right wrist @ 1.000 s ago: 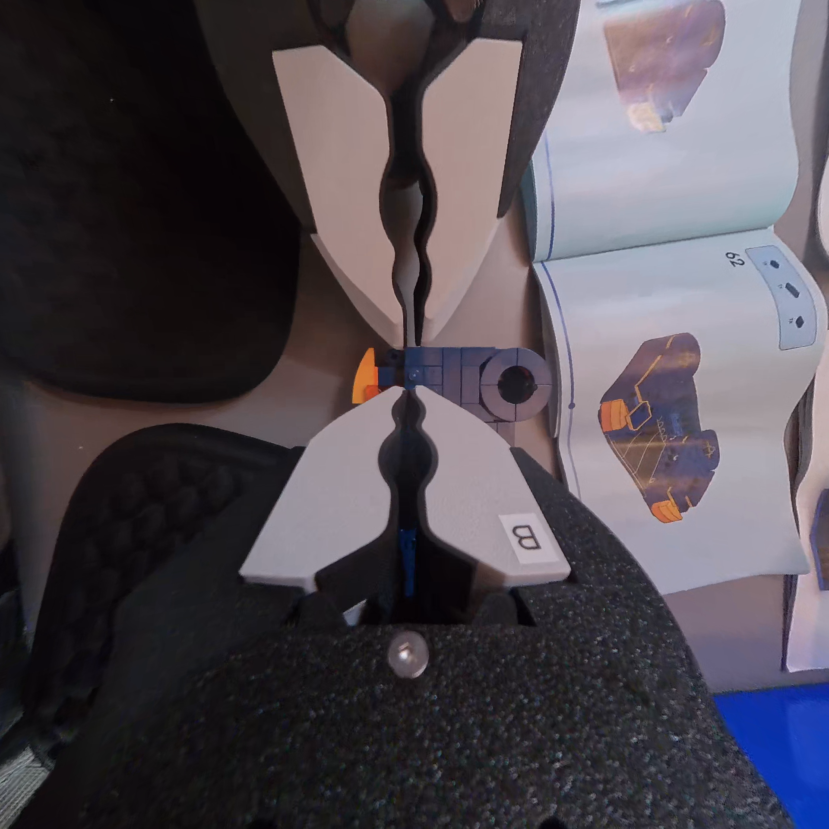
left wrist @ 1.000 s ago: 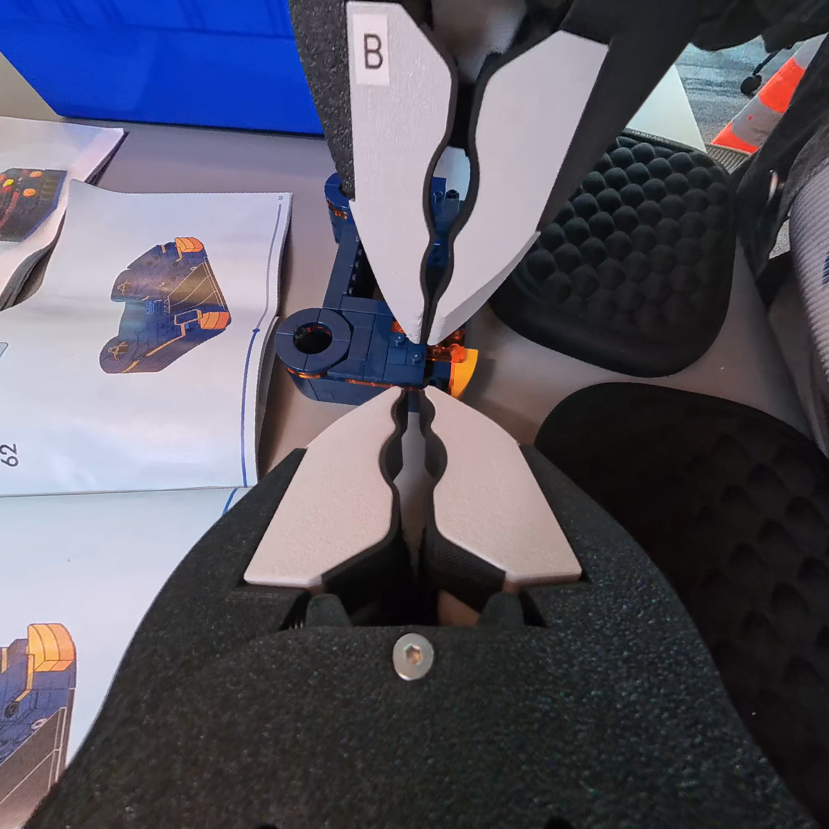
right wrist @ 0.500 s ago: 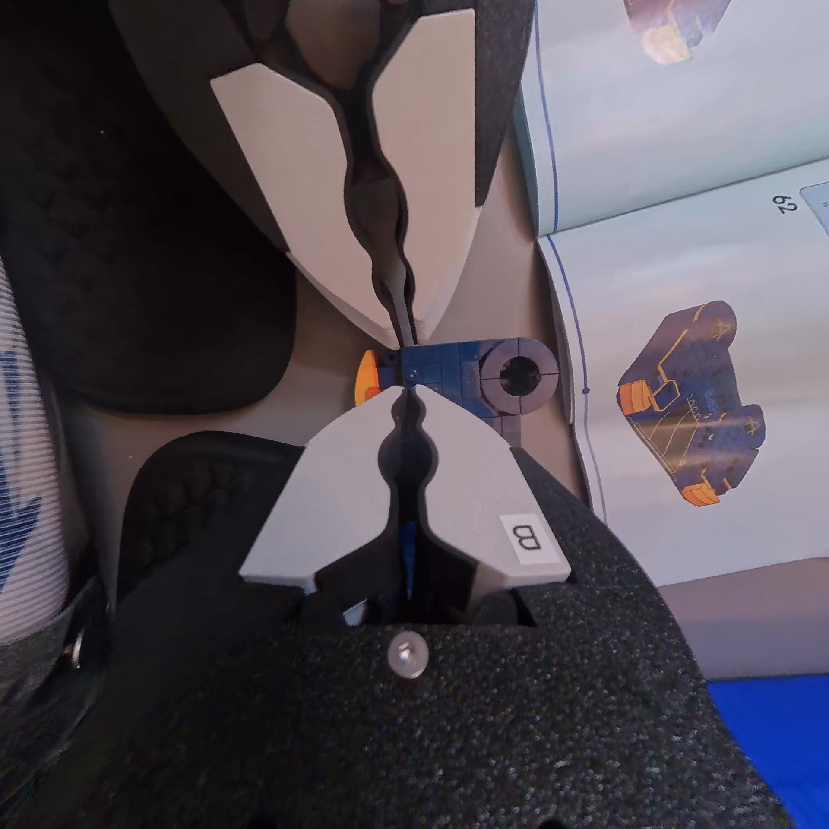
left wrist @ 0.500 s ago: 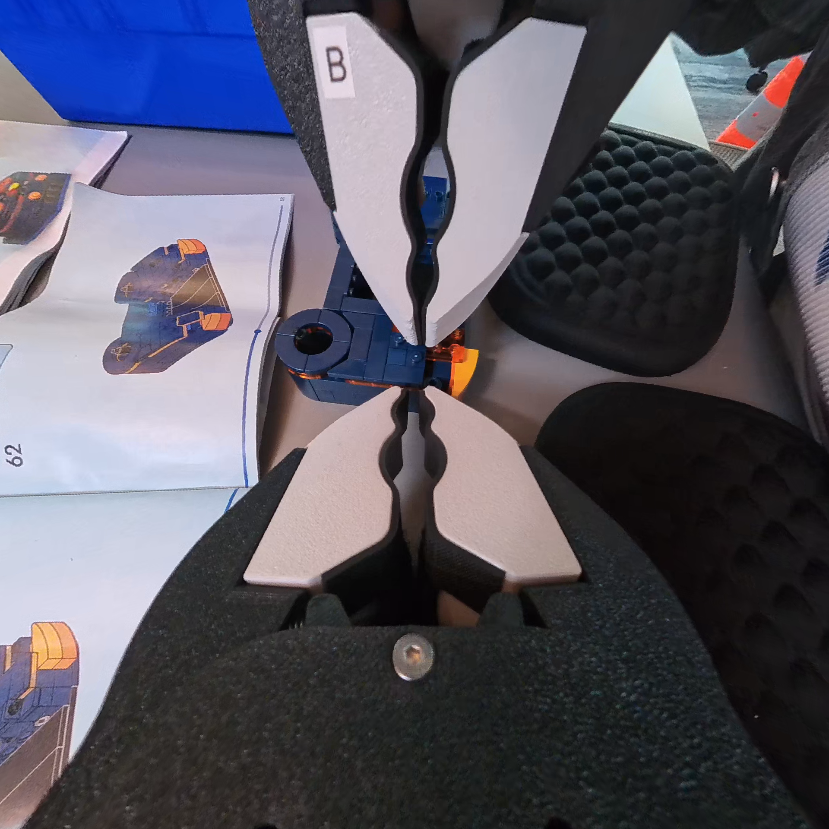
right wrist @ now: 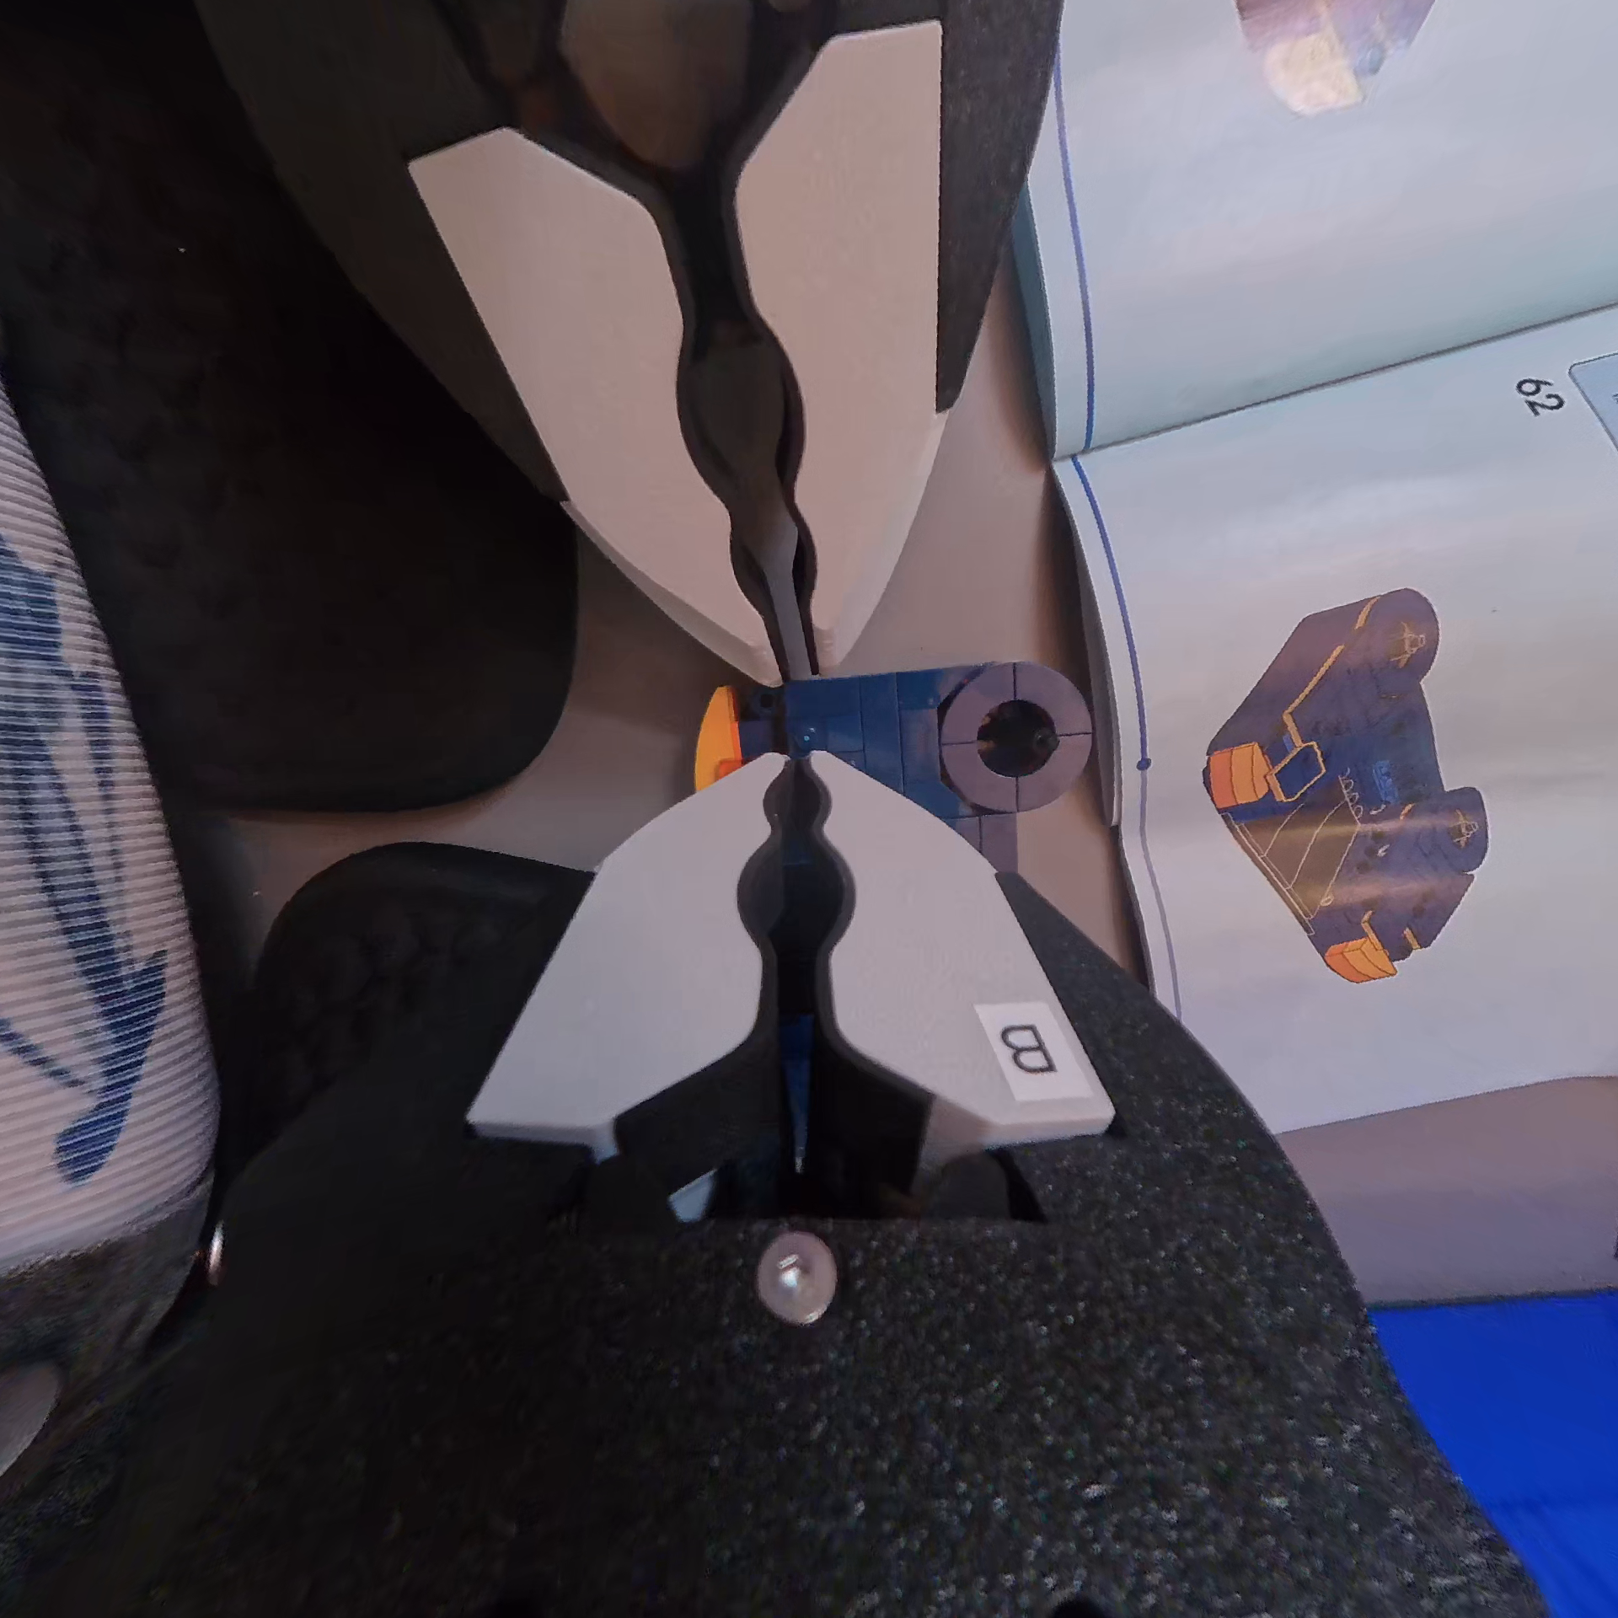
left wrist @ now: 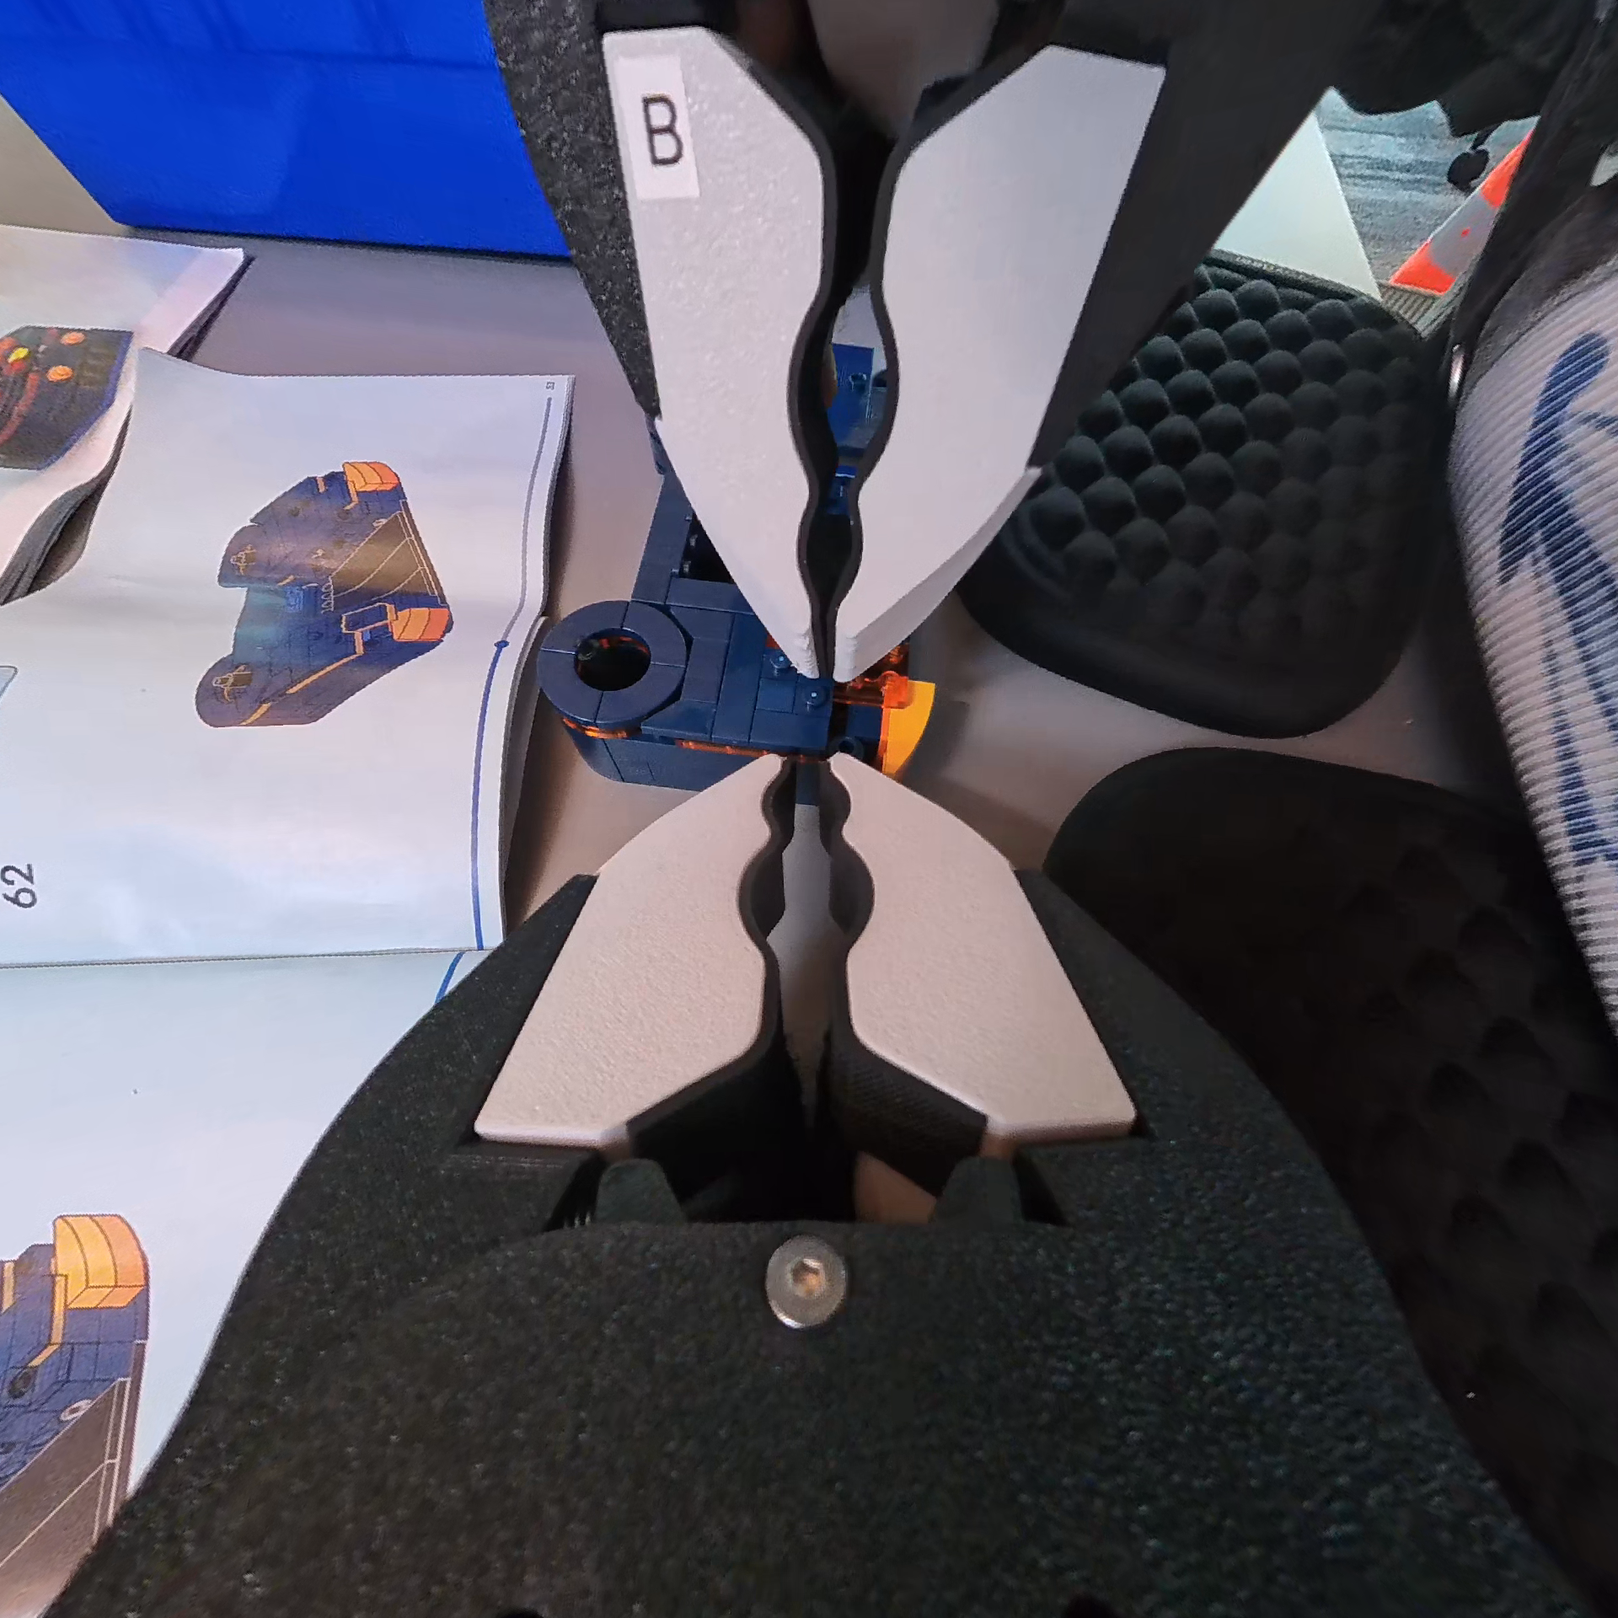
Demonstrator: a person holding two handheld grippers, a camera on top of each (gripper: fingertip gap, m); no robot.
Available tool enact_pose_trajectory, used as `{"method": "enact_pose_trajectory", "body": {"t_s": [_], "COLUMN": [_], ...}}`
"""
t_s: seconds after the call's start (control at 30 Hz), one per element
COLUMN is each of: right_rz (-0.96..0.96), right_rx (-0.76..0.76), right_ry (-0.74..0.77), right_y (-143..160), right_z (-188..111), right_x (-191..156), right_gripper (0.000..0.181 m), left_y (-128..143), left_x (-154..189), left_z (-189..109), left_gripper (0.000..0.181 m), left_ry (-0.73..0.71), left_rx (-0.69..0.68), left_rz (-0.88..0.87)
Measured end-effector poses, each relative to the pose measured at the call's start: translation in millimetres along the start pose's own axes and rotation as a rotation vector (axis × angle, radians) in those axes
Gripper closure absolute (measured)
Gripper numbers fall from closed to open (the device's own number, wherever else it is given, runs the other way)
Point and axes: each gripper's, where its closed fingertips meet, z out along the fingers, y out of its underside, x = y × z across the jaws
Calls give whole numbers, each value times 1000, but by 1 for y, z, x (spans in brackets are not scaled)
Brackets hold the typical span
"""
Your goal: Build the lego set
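Dark blue with orange trim, the lego model [left wrist: 700, 700] sits on the pale grey surface [left wrist: 1007, 770] just beside the open instruction booklet [left wrist: 263, 657], its ring-shaped end toward the page and its orange rounded end [left wrist: 906, 727] toward the two black dimpled pads [left wrist: 1226, 525].

The left gripper [left wrist: 805, 763] points forward and down at the model's near edge. Its grey fingers [left wrist: 665, 963] are drawn together with only a thin slit between the tips, which touch the model close to the orange end. Whether they pinch any brick I cannot tell.

The right gripper [left wrist: 819, 670] comes in from the opposite side, facing the left one tip to tip across the model. Its fingers are likewise closed to a narrow slit, tips resting on the model's top. In the right wrist view the same gripper [right wrist: 798, 760] meets the model [right wrist: 875, 727] near a small stud, the left gripper [right wrist: 792, 667] opposite it.

A blue box [left wrist: 263, 114] stands behind the booklet.
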Motion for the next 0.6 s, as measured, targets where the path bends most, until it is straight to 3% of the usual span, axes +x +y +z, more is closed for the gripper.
{"method": "enact_pose_trajectory", "body": {"t_s": [0.33, 0.43, 0.53, 0.6], "right_rz": [-6, 34, 189, 244], "right_rx": [72, 244, 552, 642], "right_ry": [59, 93, 48, 117], "right_y": [-3, -8, -16, -1], "right_z": [1, -14, -64, -88], "right_x": [0, 1, 0, 9], "right_gripper": [181, 181, 181, 181], "left_y": [1, 0, -1, -3], "left_x": [1, 3, 3, 2], "left_z": [0, -1, -2, -4], "left_gripper": [176, 176, 177, 177], "left_ry": [18, 27, 39, 41], "left_rx": [0, 2, 17, 35], "left_rz": [-8, -5, -21, -34]}}
